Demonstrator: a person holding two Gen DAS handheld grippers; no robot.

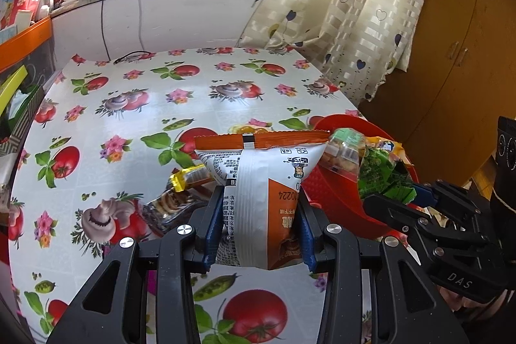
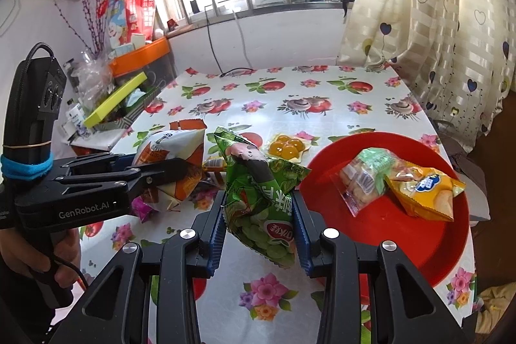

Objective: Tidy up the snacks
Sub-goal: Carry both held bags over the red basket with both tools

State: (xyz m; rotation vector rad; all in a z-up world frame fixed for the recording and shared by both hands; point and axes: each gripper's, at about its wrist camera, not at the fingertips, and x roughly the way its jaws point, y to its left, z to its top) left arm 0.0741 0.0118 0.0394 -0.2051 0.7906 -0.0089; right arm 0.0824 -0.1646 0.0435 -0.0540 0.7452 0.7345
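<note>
Above the fruit-print surface (image 2: 338,121), the left hand-held gripper (image 1: 258,231) clamps an orange-and-white snack bag (image 1: 258,176) and the right hand-held gripper (image 2: 259,231) a green one (image 2: 258,199), while two packets already lie in the red tray (image 2: 429,234) at right and several wait at centre frame.

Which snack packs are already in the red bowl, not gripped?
Two: the clear biscuit pack with the green label and the yellow-orange pack, both lying in the red bowl. The green pea pack and orange-white pack are gripped.
</note>
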